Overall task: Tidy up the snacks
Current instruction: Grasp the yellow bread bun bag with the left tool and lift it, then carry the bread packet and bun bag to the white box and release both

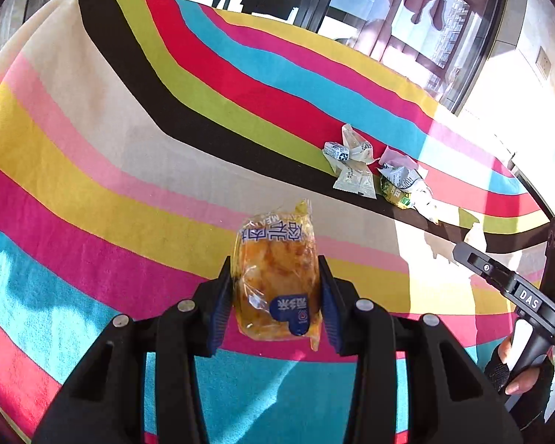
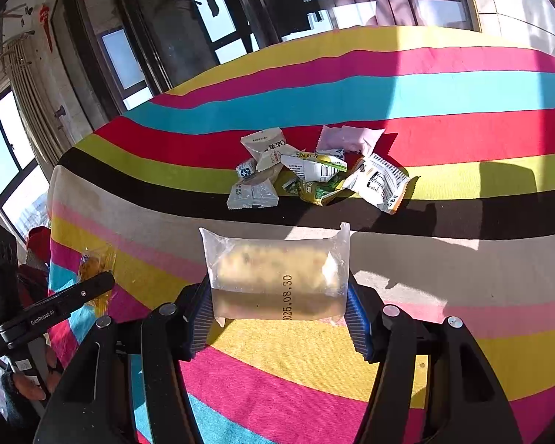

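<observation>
Your table wears a striped cloth (image 2: pixel 444 88) in pink, yellow, blue, red, green, black and cream. Sun falls on parts of it. Behind the table you can see big windows (image 2: pixel 218 7) and a curtain (image 2: pixel 33 88).

Your left claw (image 1: pixel 276 288) is clamped on an orange snack (image 1: pixel 275 277). The bag stands up between the blue pads, above the pink stripe. Your right claw (image 2: pixel 279 292) is clamped on a clear bag (image 2: pixel 277 273) with a pale roll inside. It lies sideways between the pads, with a date printed on it.

A pile of small packs (image 2: pixel 314 170) lies farther off on the black and green stripes, well apart from both claws.

The words on the packs are too small to read. The bags hide the pad faces. Your hand (image 1: pixel 521 373) is cut off at the edge.
</observation>
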A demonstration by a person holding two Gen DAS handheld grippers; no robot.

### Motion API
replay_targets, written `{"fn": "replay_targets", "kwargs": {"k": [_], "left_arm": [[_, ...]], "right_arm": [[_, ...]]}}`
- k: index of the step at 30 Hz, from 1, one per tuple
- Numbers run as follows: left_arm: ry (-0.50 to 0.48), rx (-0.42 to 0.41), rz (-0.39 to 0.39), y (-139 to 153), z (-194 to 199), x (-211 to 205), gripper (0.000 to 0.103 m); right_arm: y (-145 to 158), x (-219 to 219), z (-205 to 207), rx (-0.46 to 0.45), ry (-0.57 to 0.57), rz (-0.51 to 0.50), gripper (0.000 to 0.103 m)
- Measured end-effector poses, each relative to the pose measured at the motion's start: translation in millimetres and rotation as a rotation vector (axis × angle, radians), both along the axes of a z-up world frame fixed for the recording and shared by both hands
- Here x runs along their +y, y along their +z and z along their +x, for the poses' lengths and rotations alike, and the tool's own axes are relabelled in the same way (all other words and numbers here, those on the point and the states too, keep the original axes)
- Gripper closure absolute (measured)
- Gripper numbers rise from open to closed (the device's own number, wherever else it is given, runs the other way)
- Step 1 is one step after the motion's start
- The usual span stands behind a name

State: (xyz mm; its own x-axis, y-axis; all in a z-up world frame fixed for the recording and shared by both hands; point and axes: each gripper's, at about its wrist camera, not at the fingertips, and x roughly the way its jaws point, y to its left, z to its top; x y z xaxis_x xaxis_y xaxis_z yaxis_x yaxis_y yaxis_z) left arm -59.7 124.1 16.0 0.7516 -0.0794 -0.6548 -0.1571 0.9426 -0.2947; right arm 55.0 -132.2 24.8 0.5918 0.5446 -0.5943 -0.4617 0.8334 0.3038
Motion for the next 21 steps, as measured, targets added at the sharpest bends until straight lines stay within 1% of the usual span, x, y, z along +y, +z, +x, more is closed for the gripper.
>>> {"fn": "replay_targets", "kwargs": {"k": [3, 7, 11, 14, 16, 18, 19, 21], "left_arm": [[-0.002, -0.030, 0.005, 6, -18, -7, 0.061], [0.009, -0.074, 0.021, 15, -56, 2, 0.060], [0.027, -0.103, 0.030, 19, -83, 10, 0.060], [0.046, -0.120, 0.041, 19, -104, 16, 0.060], [0.058, -0.127, 0.047, 19, -118, 22, 0.060], [0.075, -0.132, 0.041, 16, -129, 29, 0.060], [0.084, -0.134, 0.032, 15, -135, 33, 0.060], [0.100, -0.135, 0.019, 11, -144, 40, 0.060]], "right_arm": [[-1, 1, 1, 0.006, 0.002, -0.007, 0.043], [-3, 4, 4, 0.030, 0.008, -0.021, 0.043], [-5, 6, 8, 0.062, 0.026, -0.024, 0.043], [-4, 11, 4, 0.069, 0.030, -0.037, 0.043], [-3, 14, -1, 0.080, 0.041, -0.013, 0.043], [-4, 20, -9, 0.118, 0.075, 0.048, 0.043], [-4, 27, -16, 0.111, 0.084, 0.043, 0.043], [0, 43, -33, 0.064, 0.104, -0.001, 0.043]]}}
